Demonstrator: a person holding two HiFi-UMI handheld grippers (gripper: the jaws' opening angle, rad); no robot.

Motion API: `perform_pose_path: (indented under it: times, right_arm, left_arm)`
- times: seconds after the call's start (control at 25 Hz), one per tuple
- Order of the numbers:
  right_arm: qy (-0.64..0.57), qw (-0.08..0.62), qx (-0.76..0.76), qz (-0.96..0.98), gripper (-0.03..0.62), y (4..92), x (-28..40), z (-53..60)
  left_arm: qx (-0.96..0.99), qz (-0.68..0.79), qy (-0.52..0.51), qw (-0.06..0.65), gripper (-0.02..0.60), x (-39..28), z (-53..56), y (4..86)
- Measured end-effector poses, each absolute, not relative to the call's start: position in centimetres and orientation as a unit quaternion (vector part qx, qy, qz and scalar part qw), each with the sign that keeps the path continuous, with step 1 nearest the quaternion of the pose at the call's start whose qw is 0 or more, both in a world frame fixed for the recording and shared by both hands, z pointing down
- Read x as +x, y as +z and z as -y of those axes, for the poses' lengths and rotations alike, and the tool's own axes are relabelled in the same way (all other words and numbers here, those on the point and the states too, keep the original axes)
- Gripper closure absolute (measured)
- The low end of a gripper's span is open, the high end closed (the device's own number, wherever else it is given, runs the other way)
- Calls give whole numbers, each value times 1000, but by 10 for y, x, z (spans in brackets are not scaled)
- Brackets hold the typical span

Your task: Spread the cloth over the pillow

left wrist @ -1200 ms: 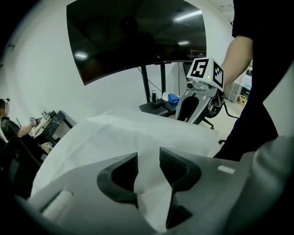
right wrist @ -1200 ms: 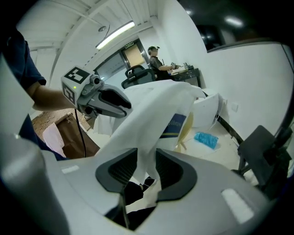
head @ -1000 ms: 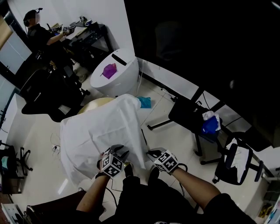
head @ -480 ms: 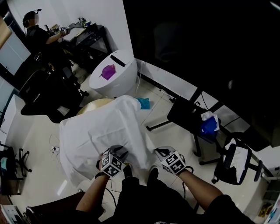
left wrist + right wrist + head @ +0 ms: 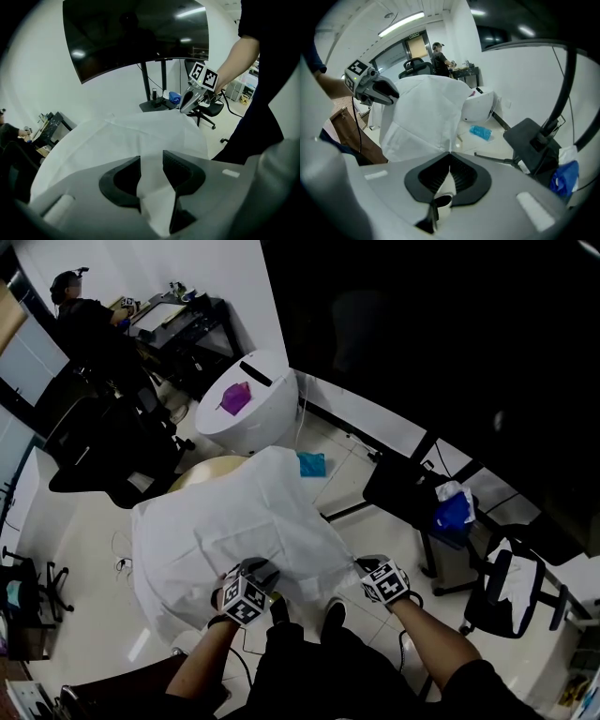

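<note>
A white cloth point(image 5: 234, 521) is draped over a beige pillow point(image 5: 202, 472), of which only a strip shows at the far left edge. My left gripper point(image 5: 255, 570) is at the cloth's near edge, and a fold of cloth point(image 5: 131, 136) fills the gap of my left gripper point(image 5: 151, 164), which is shut on it. My right gripper point(image 5: 363, 564) is at the near right corner. In the right gripper view my right gripper point(image 5: 449, 157) is shut on the thin cloth point(image 5: 426, 112) edge. The two grippers hold the near edge stretched between them.
A white round pod point(image 5: 246, 395) with a purple item point(image 5: 234, 397) stands beyond the pillow. A blue rag point(image 5: 311, 463) lies on the floor. At the right are a black stand point(image 5: 403, 488) and an office chair point(image 5: 506, 592). A person point(image 5: 80, 310) sits at a far desk.
My right gripper has moved to the right and a little nearer with the cloth corner, spreading the near right side wider. My left gripper has hardly moved.
</note>
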State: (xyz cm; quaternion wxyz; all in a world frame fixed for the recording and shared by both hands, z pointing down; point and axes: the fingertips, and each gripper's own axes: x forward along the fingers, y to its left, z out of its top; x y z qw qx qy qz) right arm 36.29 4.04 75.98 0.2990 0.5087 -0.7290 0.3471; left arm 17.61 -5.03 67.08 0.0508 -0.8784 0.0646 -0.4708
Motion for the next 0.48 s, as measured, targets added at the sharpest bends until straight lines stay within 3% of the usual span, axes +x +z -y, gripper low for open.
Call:
perform_pose_path:
  times: [0.48]
  right_arm:
    - [384, 316, 466, 732, 558, 806, 331, -29]
  left_arm:
    - [-881, -57, -468, 45, 443, 176, 50, 674]
